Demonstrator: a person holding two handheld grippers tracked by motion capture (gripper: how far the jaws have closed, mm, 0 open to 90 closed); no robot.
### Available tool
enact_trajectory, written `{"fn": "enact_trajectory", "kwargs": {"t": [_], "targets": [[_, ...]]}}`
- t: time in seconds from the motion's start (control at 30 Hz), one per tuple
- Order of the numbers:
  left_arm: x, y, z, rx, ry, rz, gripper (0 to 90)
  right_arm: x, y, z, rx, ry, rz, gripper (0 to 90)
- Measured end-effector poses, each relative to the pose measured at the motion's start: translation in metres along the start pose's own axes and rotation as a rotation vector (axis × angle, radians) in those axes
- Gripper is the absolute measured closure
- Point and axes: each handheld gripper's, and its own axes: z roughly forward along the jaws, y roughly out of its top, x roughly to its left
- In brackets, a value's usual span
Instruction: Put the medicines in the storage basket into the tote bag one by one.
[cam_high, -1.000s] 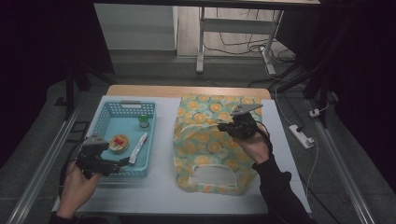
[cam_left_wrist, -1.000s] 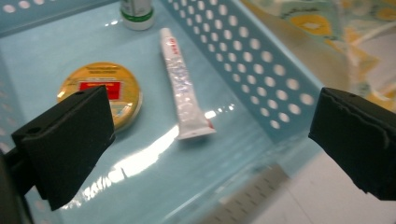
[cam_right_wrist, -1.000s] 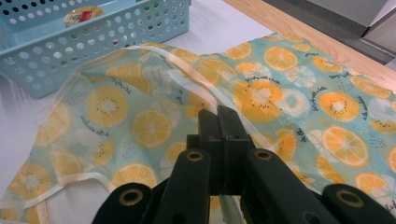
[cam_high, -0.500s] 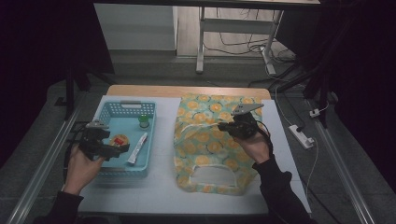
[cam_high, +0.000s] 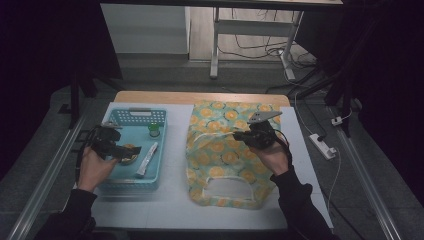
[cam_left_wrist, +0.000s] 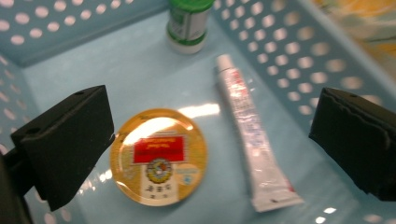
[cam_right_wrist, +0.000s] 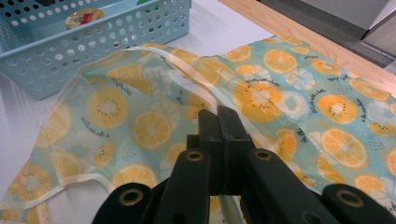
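A blue perforated basket on the left of the table holds a round gold-lidded tin with a red label, a white tube and a small green-capped bottle. My left gripper hovers low inside the basket with its jaws open wide. The tin and tube lie below and between the jaws, untouched. To the right lies a fabric bag printed with orange slices. My right gripper is shut on the bag's upper rim and holds that layer raised, opening the bag's mouth toward the basket.
The basket stands just left of the bag's mouth on the white tabletop. A wooden strip runs along the table's far edge. A power strip and cables lie on the floor to the right.
My left gripper has moved away from the person, from the basket's near corner to over the tin inside the basket. The right gripper and the bag have stayed still.
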Motion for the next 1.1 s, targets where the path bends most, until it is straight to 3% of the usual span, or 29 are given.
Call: {"fn": "enact_trajectory", "kwargs": {"t": [0.13, 0.37, 0.73, 0.97, 1.03, 1.1], "targets": [[0.007, 0.0, 0.013, 0.038, 0.002, -0.035, 0.0, 0.0, 0.0, 0.0, 0.0, -0.001, -0.002, 90.0], [0.014, -0.001, 0.03, 0.14, 0.018, -0.061, 0.0, 0.001, 0.0, 0.001, 0.004, 0.004, -0.005, 90.0], [0.011, 0.001, 0.048, 0.29, 0.071, -0.044, 0.8, 0.003, 0.0, 0.003, 0.009, 0.008, -0.013, 90.0], [0.01, 0.0, 0.051, 0.337, 0.119, -0.038, 12.6, 0.004, 0.0, 0.003, 0.015, 0.009, -0.017, 90.0], [0.01, 0.0, 0.051, 0.343, 0.12, -0.041, 19.3, 0.004, 0.0, 0.004, 0.013, 0.009, -0.019, 90.0], [0.01, 0.0, 0.051, 0.343, 0.119, -0.049, 19.8, 0.003, 0.0, 0.003, 0.014, 0.009, -0.02, 90.0]]}}
